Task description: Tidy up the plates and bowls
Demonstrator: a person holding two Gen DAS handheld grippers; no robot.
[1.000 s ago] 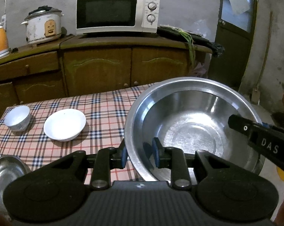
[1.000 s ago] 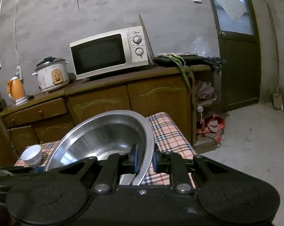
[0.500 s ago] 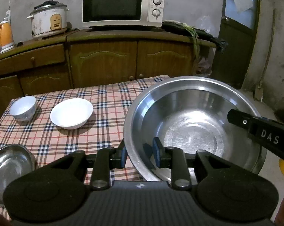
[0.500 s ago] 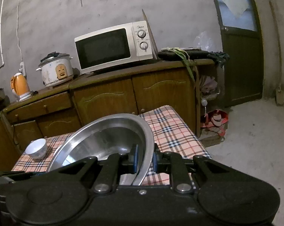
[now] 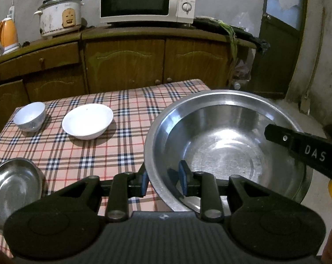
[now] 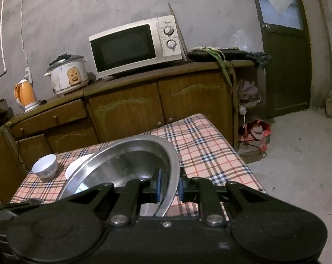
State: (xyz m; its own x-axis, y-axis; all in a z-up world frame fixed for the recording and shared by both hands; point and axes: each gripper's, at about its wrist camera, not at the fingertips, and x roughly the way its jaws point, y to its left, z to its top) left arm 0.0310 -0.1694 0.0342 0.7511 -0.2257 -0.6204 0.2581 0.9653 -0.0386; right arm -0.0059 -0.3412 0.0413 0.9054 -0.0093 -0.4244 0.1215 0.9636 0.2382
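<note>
Since a second ago both views sit lower, showing more bench. Left wrist view: the left gripper (image 5: 162, 181) pinches the steel basin (image 5: 227, 145) rim above the bench's (image 5: 126, 110) right end; white bowl (image 5: 87, 121), small bowl (image 5: 30, 116) and steel bowl (image 5: 14, 189) lie separate, unstacked. Right wrist view: the right gripper (image 6: 168, 187) clamps the opposite rim.

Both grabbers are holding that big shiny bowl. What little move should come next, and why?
Probably lower the big steel bowl gently onto the checked table. Both the left gripper and the right gripper have their jaws clamped on its rim, and part of it hangs past the table's edge, so a slight shift toward the white bowl seems wise.
</note>
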